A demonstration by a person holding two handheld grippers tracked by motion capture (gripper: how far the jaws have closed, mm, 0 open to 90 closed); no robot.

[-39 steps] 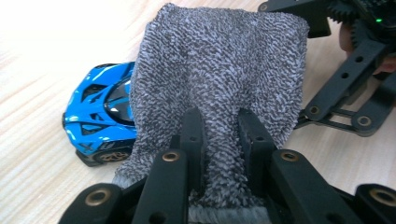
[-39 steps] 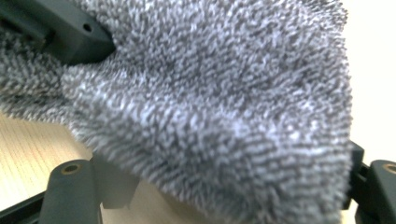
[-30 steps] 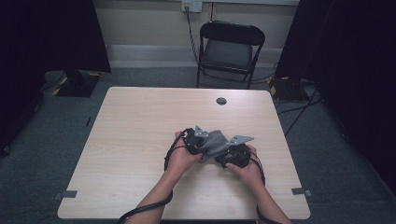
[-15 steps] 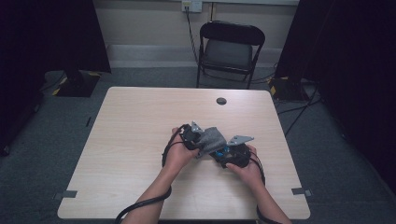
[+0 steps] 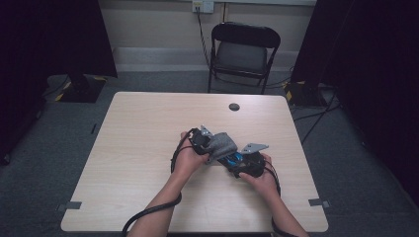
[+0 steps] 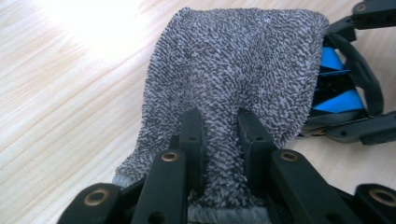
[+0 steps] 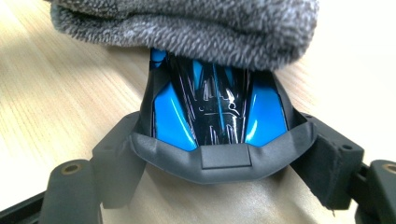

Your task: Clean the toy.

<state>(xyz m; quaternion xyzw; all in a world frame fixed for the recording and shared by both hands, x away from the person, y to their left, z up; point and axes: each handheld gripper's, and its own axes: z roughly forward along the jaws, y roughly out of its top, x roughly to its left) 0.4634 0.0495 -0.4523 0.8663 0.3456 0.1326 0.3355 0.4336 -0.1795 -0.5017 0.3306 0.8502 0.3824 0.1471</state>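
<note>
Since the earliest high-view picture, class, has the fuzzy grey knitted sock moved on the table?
No. The sock lies the same way from the fixed black round grommet, between the left gripper and right gripper.

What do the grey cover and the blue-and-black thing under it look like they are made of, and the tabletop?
Grey cover: looped terry-like knit fabric, matte, marled grey and white; it bunches where the left claw pinches it.
Blue-and-black thing: probably hard plastic, glossy, with sharp highlights and printed lines; its grey rim looks matte.
Table: pale wood-grain surface, likely laminate, lightly sheened.
</note>
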